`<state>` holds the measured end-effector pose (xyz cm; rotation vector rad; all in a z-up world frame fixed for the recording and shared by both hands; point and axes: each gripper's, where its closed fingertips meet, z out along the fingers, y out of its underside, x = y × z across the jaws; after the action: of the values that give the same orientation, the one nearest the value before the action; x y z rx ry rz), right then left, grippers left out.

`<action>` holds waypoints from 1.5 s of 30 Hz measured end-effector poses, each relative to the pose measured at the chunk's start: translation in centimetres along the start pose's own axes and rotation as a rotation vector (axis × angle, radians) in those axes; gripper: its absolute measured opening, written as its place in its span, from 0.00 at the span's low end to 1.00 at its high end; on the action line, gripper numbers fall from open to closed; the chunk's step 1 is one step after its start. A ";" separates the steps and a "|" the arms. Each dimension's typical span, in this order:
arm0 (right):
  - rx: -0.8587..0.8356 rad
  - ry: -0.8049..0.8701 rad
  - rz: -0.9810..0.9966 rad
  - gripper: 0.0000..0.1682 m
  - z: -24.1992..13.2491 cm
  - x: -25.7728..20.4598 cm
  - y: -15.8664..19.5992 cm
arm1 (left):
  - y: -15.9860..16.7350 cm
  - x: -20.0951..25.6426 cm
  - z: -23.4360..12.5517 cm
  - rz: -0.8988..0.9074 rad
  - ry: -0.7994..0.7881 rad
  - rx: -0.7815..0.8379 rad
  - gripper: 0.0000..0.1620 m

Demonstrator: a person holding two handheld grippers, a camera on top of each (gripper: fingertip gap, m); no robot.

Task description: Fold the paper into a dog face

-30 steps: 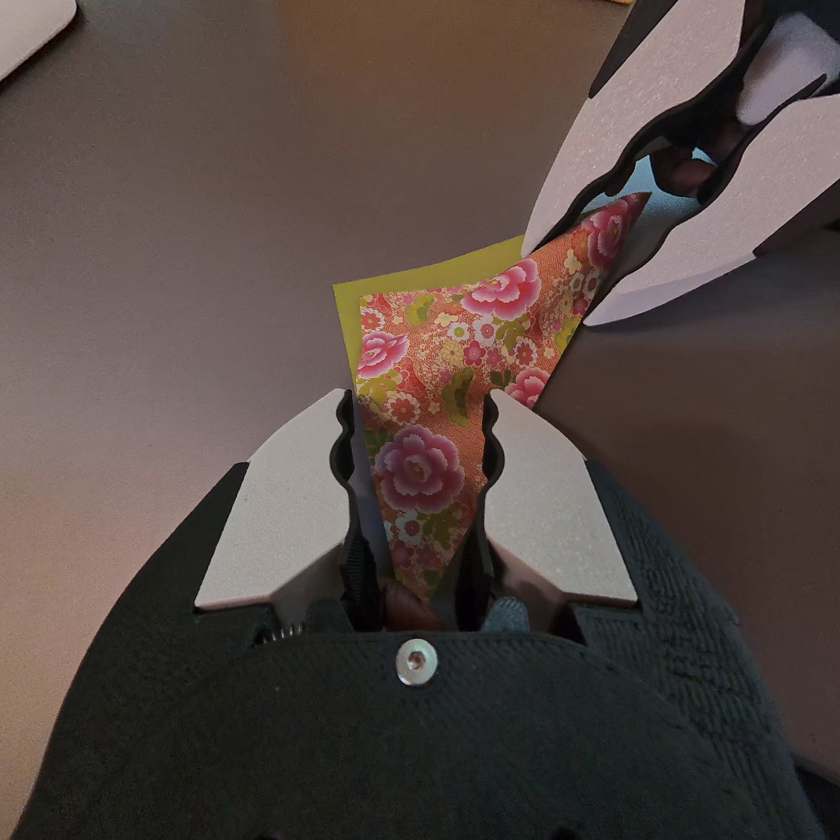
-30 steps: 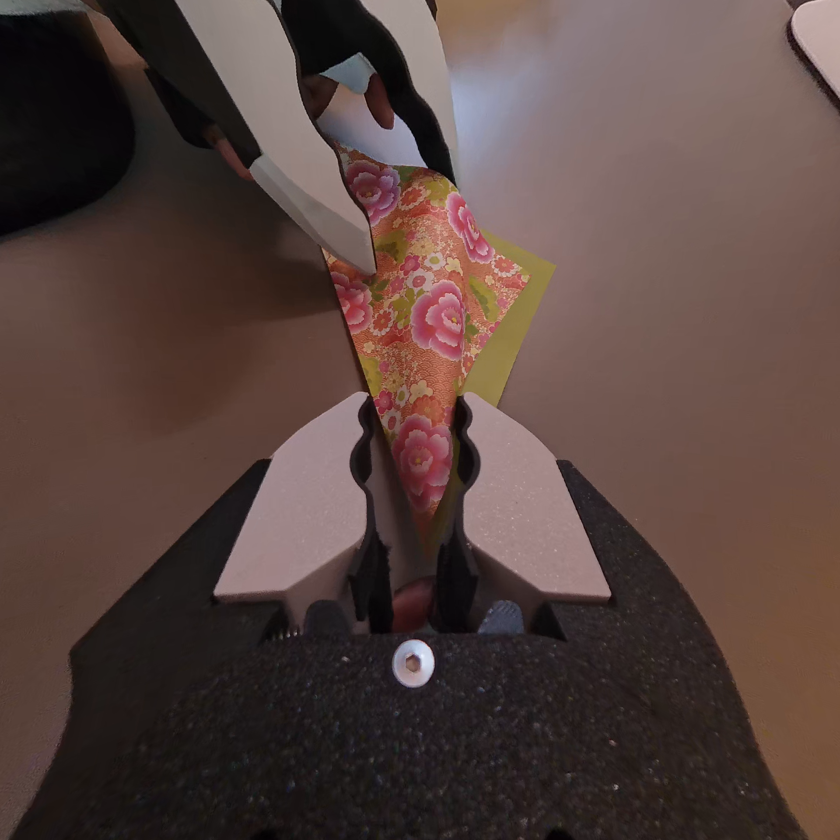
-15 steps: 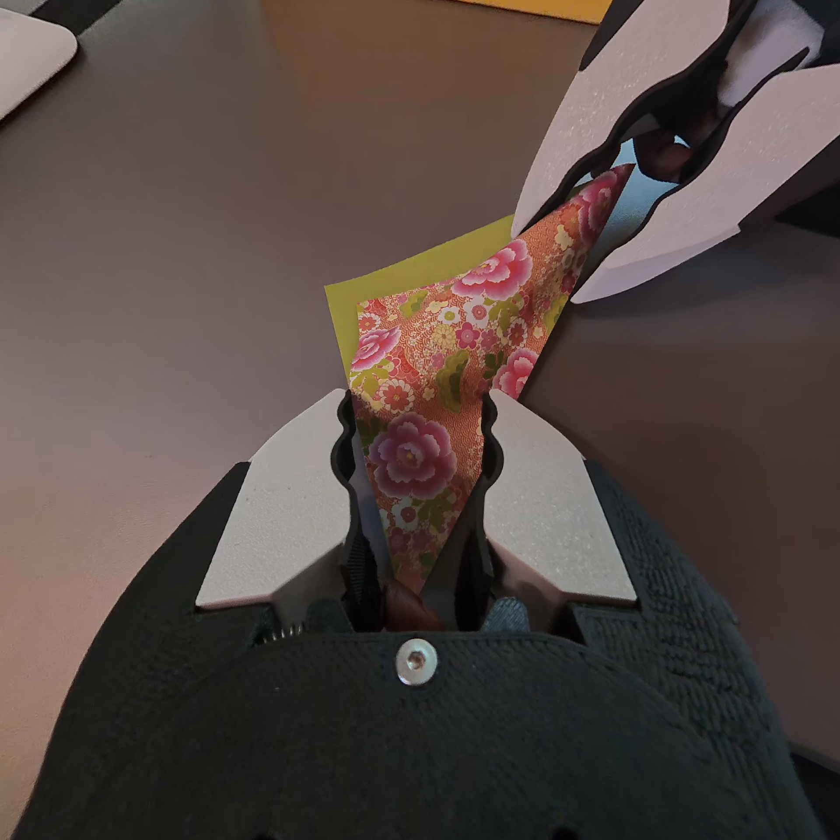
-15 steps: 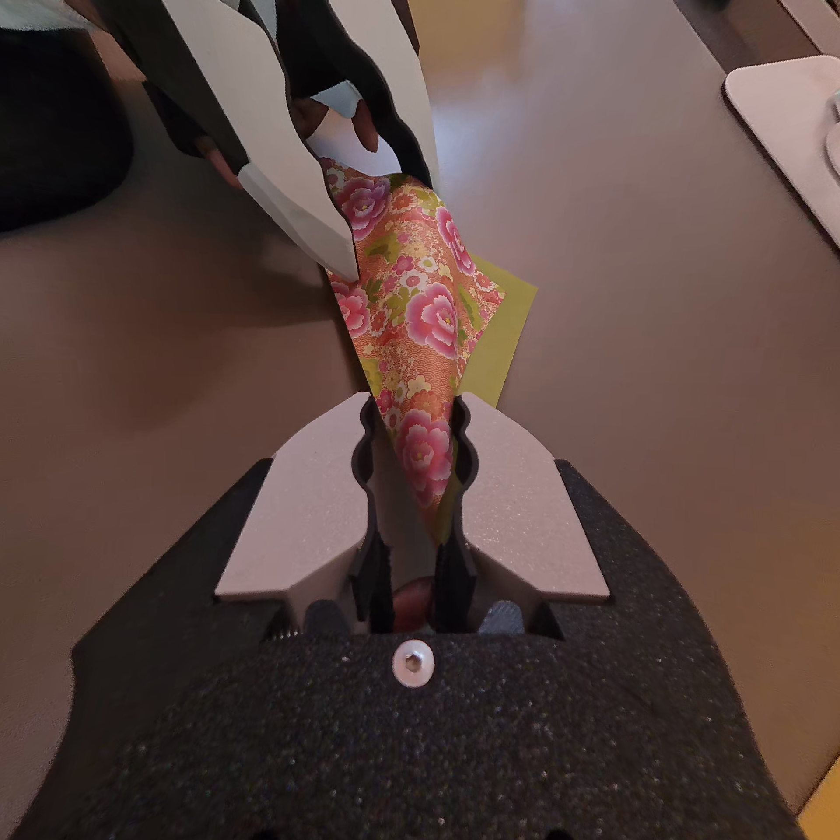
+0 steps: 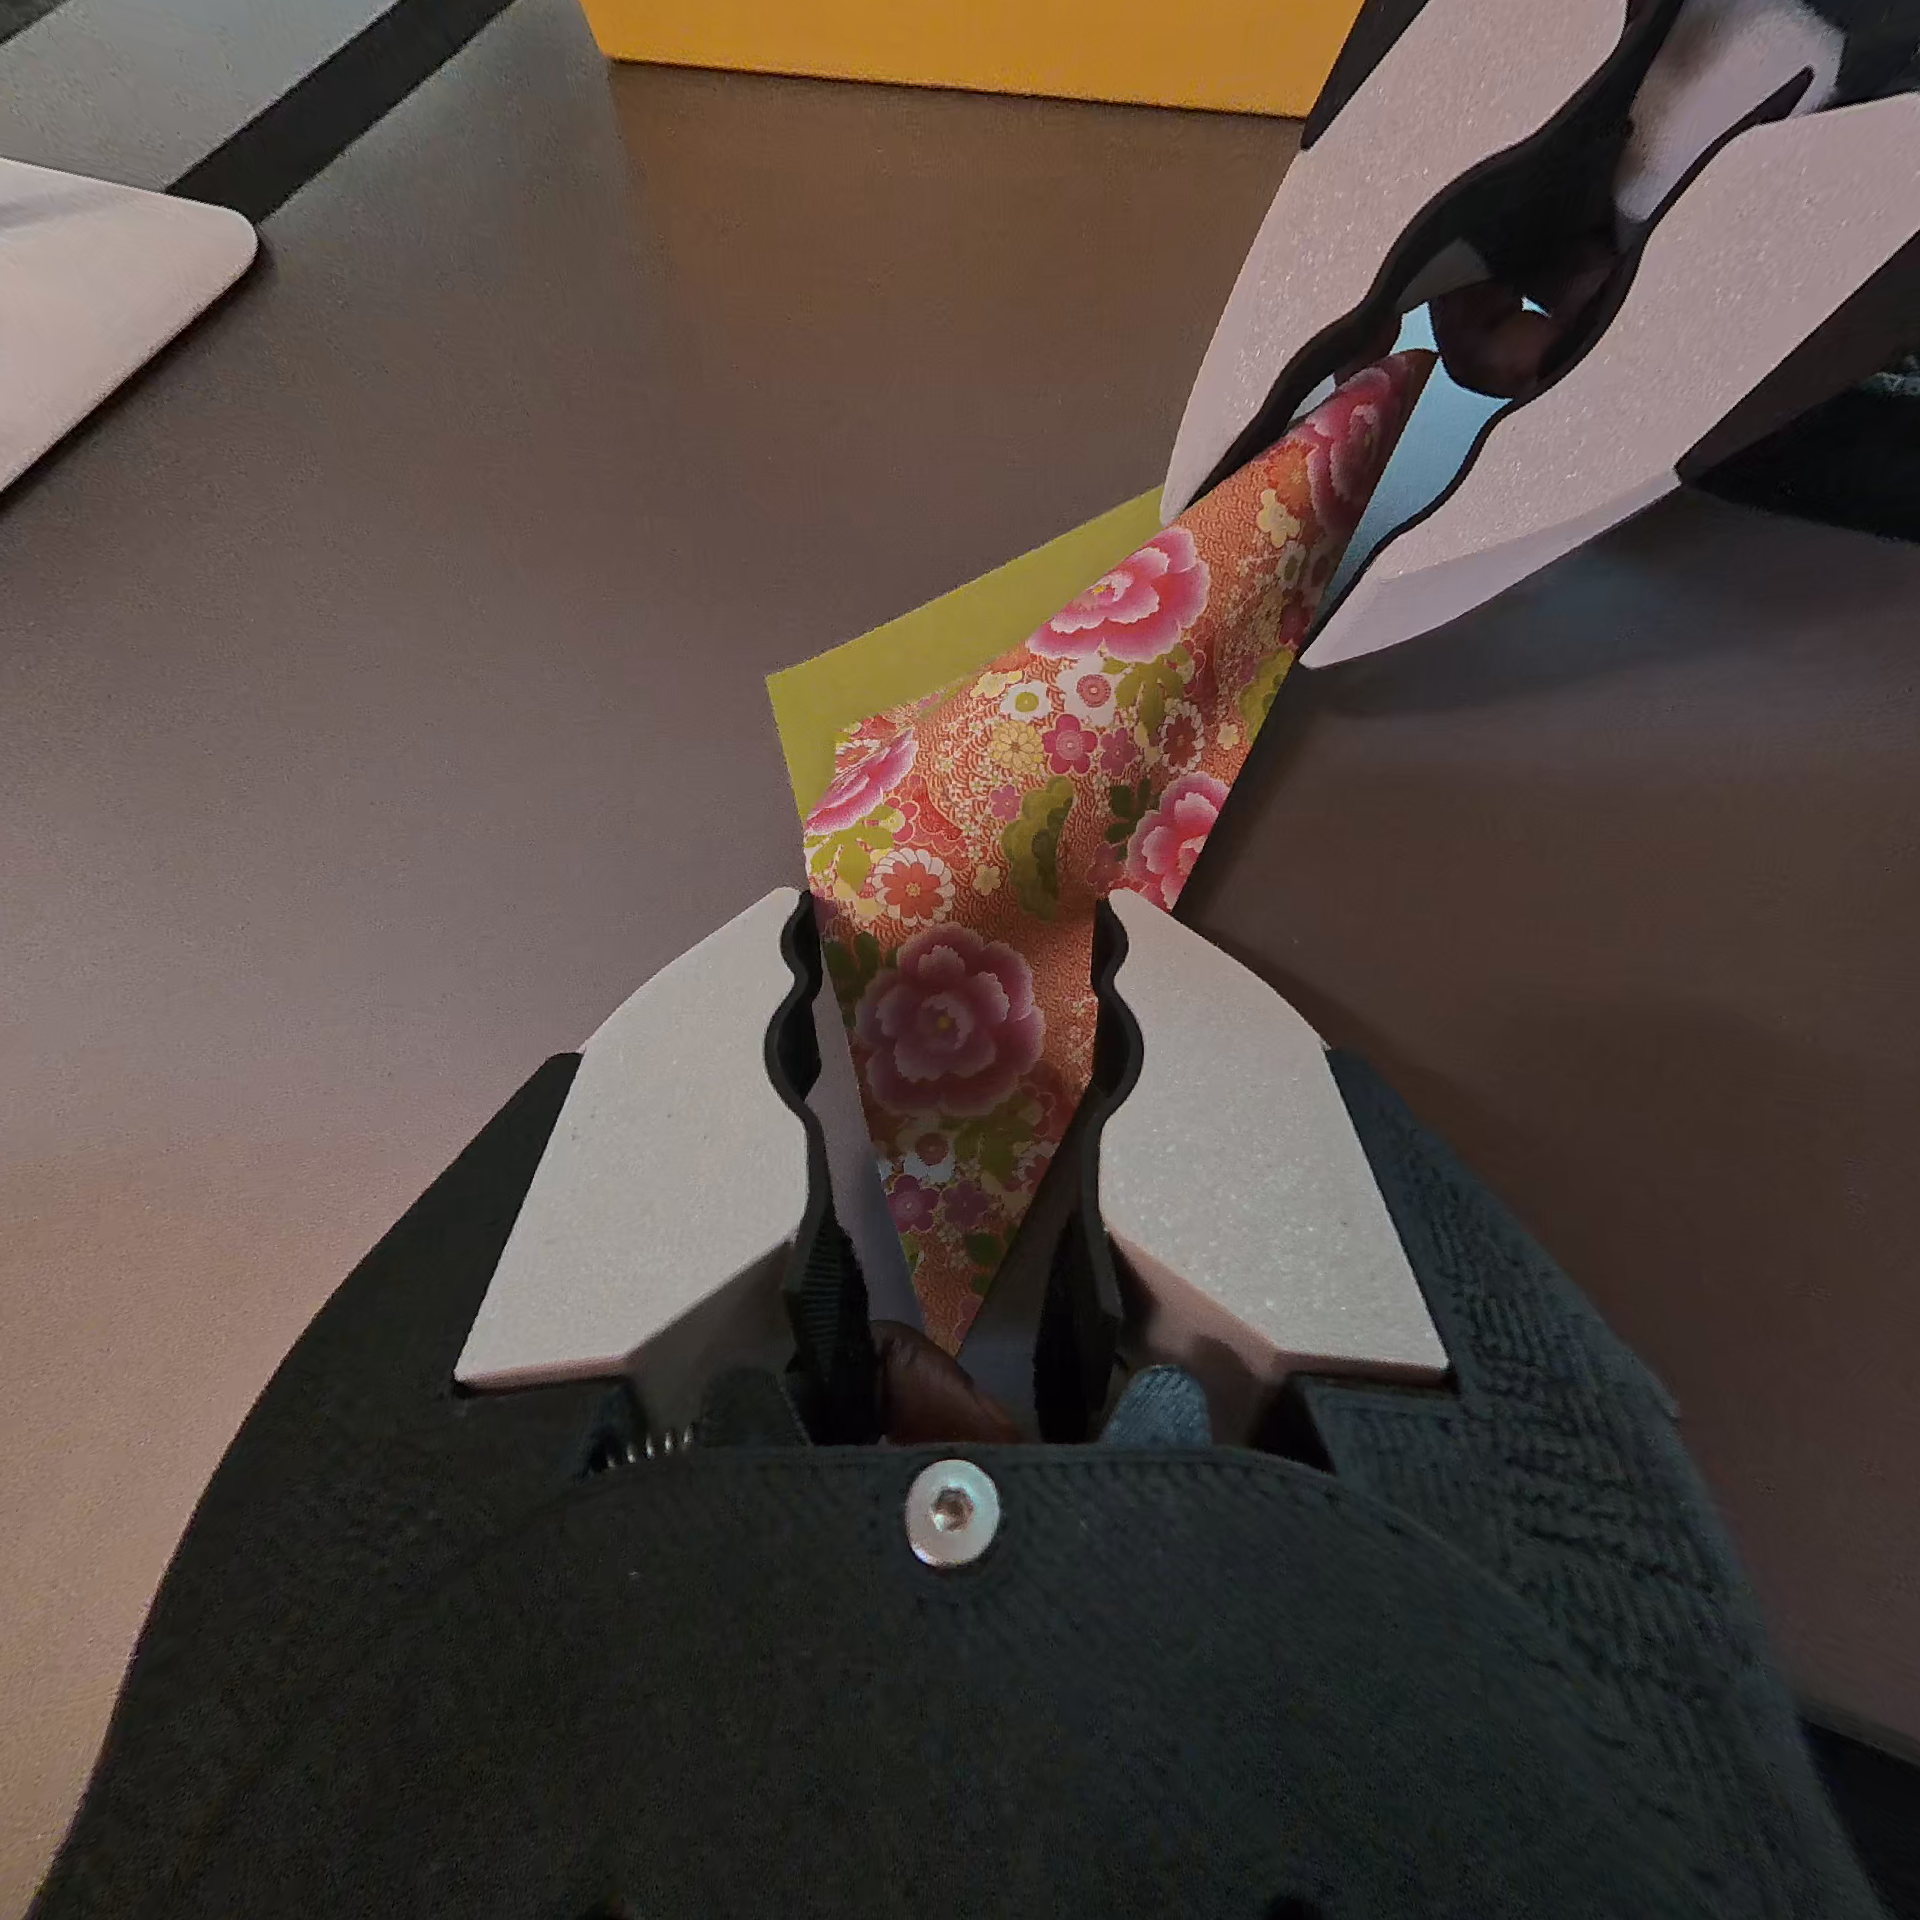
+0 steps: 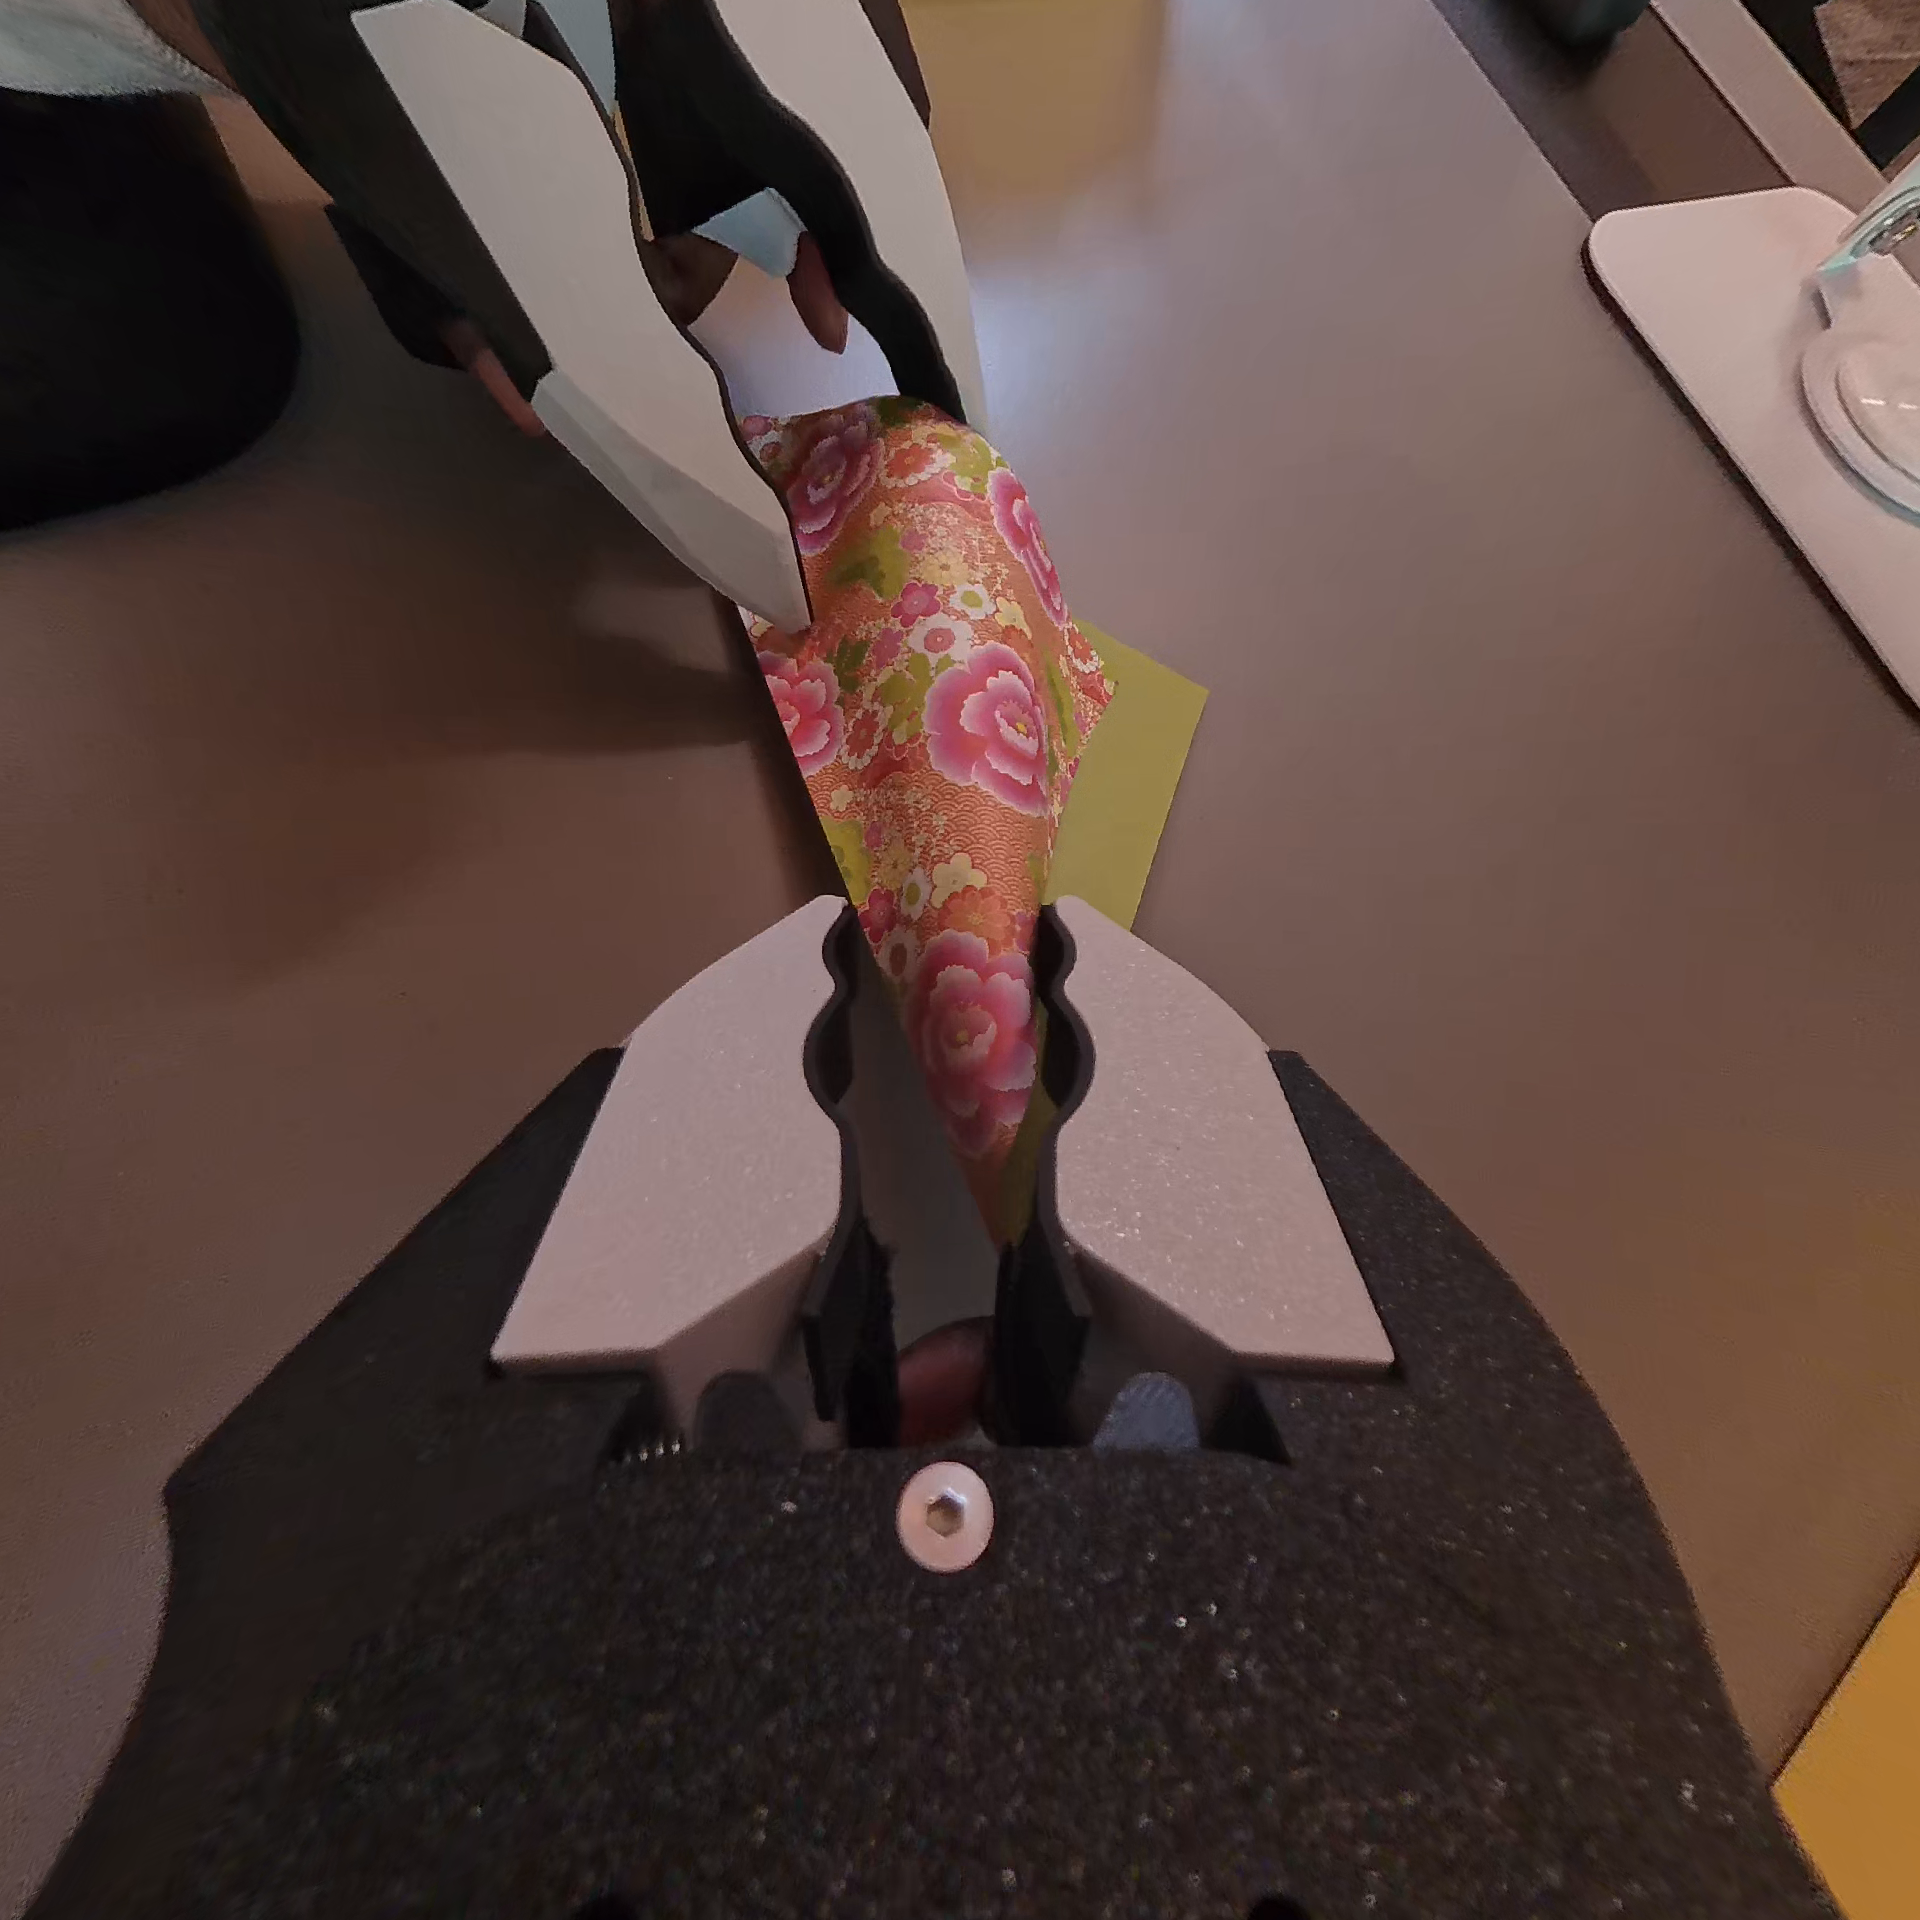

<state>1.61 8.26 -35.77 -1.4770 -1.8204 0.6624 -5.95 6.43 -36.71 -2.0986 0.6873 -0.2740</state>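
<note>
The paper (image 5: 1039,810) is folded into a triangle, floral side up, with a green edge of its lower layer showing, and lies on the dark table (image 5: 416,623). My left gripper (image 5: 951,914) has its jaws apart around the paper's near corner. My right gripper (image 6: 945,914) has its jaws apart around the opposite corner, which rests against its right pad. In the right wrist view the paper's (image 6: 956,748) top layer bulges upward. Each gripper shows in the other's view: the right one (image 5: 1262,571), the left one (image 6: 873,509).
A white flat tray (image 5: 104,291) lies at the far left of the left wrist view. A yellow sheet (image 5: 935,52) lies at the table's far edge. In the right wrist view a white tray (image 6: 1714,343) carries a clear object (image 6: 1870,364).
Both views have tilted up, bringing the yellow sheet and the trays into view. The top layer of the paper bulges more. The jaw gaps look unchanged.
</note>
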 end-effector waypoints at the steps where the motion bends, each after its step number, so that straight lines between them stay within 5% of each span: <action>1: -0.002 0.000 0.003 0.20 0.0 0.0 0.1 | 0.0 -0.1 0.0 0.001 -0.003 0.002 0.31; 9: -0.096 -0.020 0.017 0.30 -1.0 0.2 1.3 | 0.2 -0.6 -0.5 0.010 -0.012 0.004 0.32; 18: -0.073 -0.030 0.083 0.27 -2.4 0.6 2.3 | -1.2 0.3 -0.9 0.032 0.041 0.088 0.29; 24: -0.136 -0.047 0.071 0.43 -1.7 0.4 2.8 | -0.7 2.5 1.0 0.194 0.077 0.005 0.26; 32: -0.132 -0.026 0.122 0.34 -1.8 1.3 3.1 | 0.5 1.2 1.0 0.236 0.017 -0.079 0.18; 35: -0.229 -0.118 0.208 0.38 -1.6 -0.3 4.7 | 1.0 -1.2 0.6 0.207 -0.088 -0.123 0.18; 41: -0.175 -0.320 0.181 0.44 -1.4 -6.1 1.6 | 1.8 -3.6 -0.6 0.165 -0.258 -0.234 0.18; 45: -0.072 -0.209 0.202 0.36 -1.9 -2.5 0.6 | 1.3 0.1 -1.5 0.087 -0.120 -0.263 0.18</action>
<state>3.70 5.90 -35.49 -1.7090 -1.8818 0.8872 -6.99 4.71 -36.93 -2.3044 0.7740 -0.0080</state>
